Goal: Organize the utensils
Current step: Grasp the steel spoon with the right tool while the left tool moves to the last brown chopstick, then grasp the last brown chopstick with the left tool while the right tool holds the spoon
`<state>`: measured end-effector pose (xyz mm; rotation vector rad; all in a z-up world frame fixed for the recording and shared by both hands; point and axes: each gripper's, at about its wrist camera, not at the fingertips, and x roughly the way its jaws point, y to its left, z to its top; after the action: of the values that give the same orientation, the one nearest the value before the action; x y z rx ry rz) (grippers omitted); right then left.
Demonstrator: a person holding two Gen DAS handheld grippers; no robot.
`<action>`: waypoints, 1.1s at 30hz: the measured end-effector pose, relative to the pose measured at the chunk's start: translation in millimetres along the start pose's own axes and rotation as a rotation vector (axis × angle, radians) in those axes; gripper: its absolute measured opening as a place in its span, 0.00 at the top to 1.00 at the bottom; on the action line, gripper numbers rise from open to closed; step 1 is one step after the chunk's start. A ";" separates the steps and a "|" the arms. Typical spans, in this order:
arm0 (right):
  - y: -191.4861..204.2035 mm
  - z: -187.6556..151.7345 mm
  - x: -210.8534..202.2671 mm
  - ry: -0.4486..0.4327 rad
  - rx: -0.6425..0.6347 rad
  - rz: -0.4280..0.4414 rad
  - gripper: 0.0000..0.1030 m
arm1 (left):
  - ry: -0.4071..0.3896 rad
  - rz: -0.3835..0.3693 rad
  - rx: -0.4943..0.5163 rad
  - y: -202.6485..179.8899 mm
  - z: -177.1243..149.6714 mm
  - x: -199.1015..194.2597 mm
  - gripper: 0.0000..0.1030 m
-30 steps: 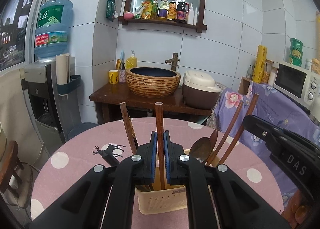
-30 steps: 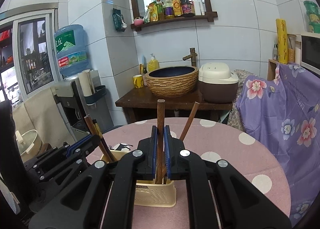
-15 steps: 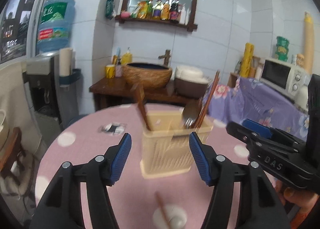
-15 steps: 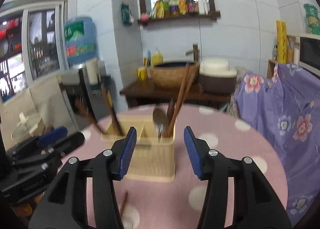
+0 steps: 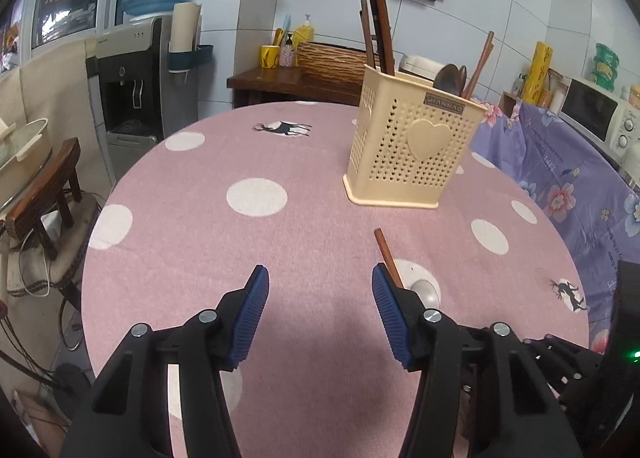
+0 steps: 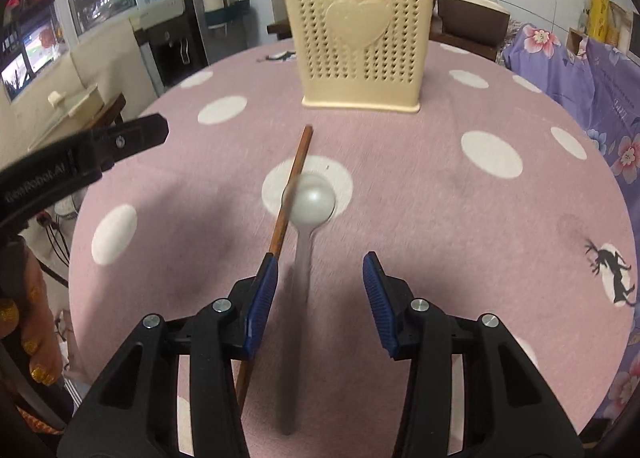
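A: While both of my tools, left tool (image 5: 318, 312) and right tool (image 6: 319, 298), hang wide apart and empty, what's nearest?

B: Metal spoon (image 6: 306, 217) touching one wooden chopstick (image 6: 290, 191) on the pink surface (image 6: 420, 185); beyond, the cream utensil holder (image 6: 360, 37).

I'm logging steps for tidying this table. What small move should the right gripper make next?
Probably lower the open right gripper onto the metal spoon, whose handle lies between its fingers. Spoon and chopstick lie loose before the utensil holder.
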<state>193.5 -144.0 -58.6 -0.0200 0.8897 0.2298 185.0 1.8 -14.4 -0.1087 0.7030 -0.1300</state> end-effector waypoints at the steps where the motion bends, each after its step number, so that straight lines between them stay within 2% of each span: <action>1: 0.8 -0.5 2.3 0.008 0.002 -0.004 0.63 | 0.003 -0.002 0.006 -1.1 -1.7 -0.6 0.48; 6: 7.8 -2.1 4.9 0.008 -0.023 -0.030 0.72 | 0.015 -0.016 -0.010 2.6 -9.3 -3.2 0.48; 8: 7.2 0.1 5.0 0.002 -0.032 -0.055 0.85 | 0.016 -0.008 -0.011 3.1 -9.5 -2.6 0.48; 10: 3.3 0.6 4.8 -0.003 -0.028 -0.061 0.91 | 0.019 -0.007 -0.013 3.4 -9.4 -2.2 0.48; 20: -62.3 1.4 -2.3 -0.017 0.082 -0.166 0.91 | 0.059 -0.036 -0.001 -7.9 -14.4 9.3 0.50; 22: -71.9 0.9 -3.3 -0.020 0.097 -0.160 0.91 | 0.065 -0.043 0.002 -11.5 -15.2 11.1 0.50; 24: -76.6 2.0 -3.0 -0.020 0.105 -0.125 0.90 | 0.071 -0.049 0.006 -14.9 -15.7 12.3 0.50; 25: -77.3 3.4 -2.3 -0.016 0.103 -0.101 0.86 | 0.074 -0.052 0.007 -16.0 -16.2 13.0 0.50; 27: -77.3 8.0 -1.7 -0.017 0.104 -0.075 0.73 | 0.082 -0.059 0.010 -18.3 -16.1 15.2 0.50; 28: -76.8 11.8 -1.4 -0.021 0.095 -0.074 0.63 | 0.086 -0.061 0.012 -19.6 -15.9 16.4 0.50; 29: -76.7 15.4 -1.0 -0.025 0.087 -0.075 0.60 | 0.092 -0.062 0.015 -20.9 -15.4 18.1 0.50; 33: -77.3 30.4 10.8 0.004 0.054 -0.104 0.60 | 0.115 -0.073 0.041 -29.0 -12.6 26.1 0.50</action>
<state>239.4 -213.8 -53.8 -0.0167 0.8955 0.1090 194.1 -31.5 -36.4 -0.0876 0.8112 -0.2215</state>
